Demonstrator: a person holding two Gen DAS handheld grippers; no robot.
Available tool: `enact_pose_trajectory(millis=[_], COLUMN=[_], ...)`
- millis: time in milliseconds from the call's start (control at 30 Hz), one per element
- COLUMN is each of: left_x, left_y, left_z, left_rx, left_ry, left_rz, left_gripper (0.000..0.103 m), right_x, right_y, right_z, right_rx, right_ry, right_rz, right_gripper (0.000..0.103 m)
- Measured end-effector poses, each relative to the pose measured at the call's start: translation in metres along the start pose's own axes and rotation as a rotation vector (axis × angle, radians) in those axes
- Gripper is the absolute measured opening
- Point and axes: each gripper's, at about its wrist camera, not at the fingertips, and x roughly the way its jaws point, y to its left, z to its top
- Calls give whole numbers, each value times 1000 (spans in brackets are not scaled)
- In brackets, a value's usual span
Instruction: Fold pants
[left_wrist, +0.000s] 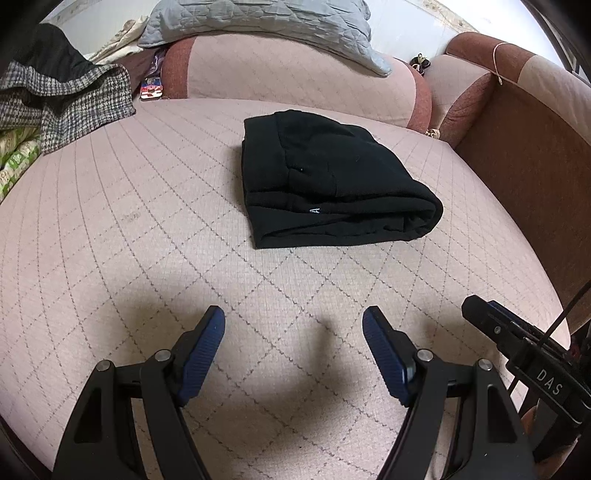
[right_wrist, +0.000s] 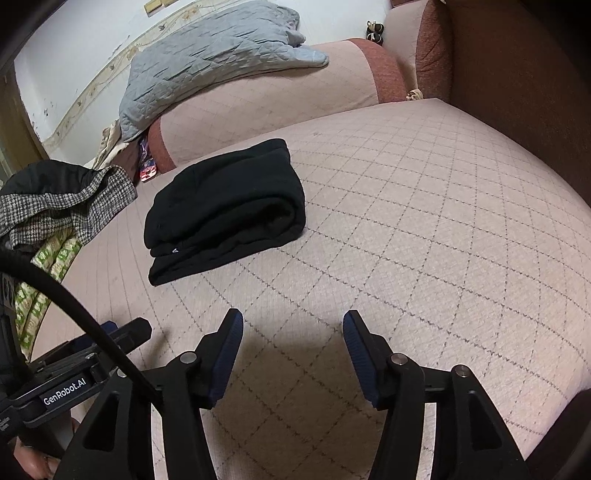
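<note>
Black pants (left_wrist: 328, 181) lie folded in a compact stack on the pink quilted sofa seat (left_wrist: 147, 221). They also show in the right wrist view (right_wrist: 225, 210), left of centre. My left gripper (left_wrist: 293, 317) is open and empty, well short of the pants, above the seat's near part. My right gripper (right_wrist: 293, 319) is open and empty too, to the near right of the pants. The right gripper's body (left_wrist: 517, 343) shows at the lower right of the left wrist view; the left gripper's body (right_wrist: 85, 369) shows at the lower left of the right wrist view.
A checked grey garment (left_wrist: 62, 107) and green-patterned fabric (left_wrist: 14, 158) lie at the seat's left end. A grey quilted blanket (left_wrist: 266, 26) drapes the backrest cushion (left_wrist: 288, 81). The brown armrest (left_wrist: 524, 155) bounds the right side. A black cable (right_wrist: 74, 314) crosses near the right gripper.
</note>
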Motion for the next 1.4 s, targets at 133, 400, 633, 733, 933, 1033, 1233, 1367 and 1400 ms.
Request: enact_pose_trajectory(millis=[133,400,633,733,933,1033,1233,1367,1400], left_x=[0,-2,-1,0,3,4,8,11,11], left_y=[-2,-5,-7,-8,-8,-8,-8,-8,-8], left_z=[0,-1,-3,-3,-4,-5,-7,-8,-8], left_rx=[15,34,42,46,48,51,49,47,50], left_ry=[-4,-15,-10,-6,4,4,23,36,36], left_rz=[9,29,31,32,36,41,53,53,55], left_gripper=[76,77,77,78,78,78,78,78,79], right_x=[-1,1,4,5,8,9,11,12,12], right_y=[2,6,2,2,-1,-3,-3,-2,-2], right_z=[-1,-3,-2,-2,-3,-3,-3,-3,-3], right_rx=[-15,-46,-43,-43,-38,-33,-32,-36,-37], right_ry=[-3,0,9,13,24,25,33,36,36], right_rz=[0,-14,-19,-23,-38,-44,-50,-52,-53], right_gripper=[62,65,68,68,70,71,71,72,72])
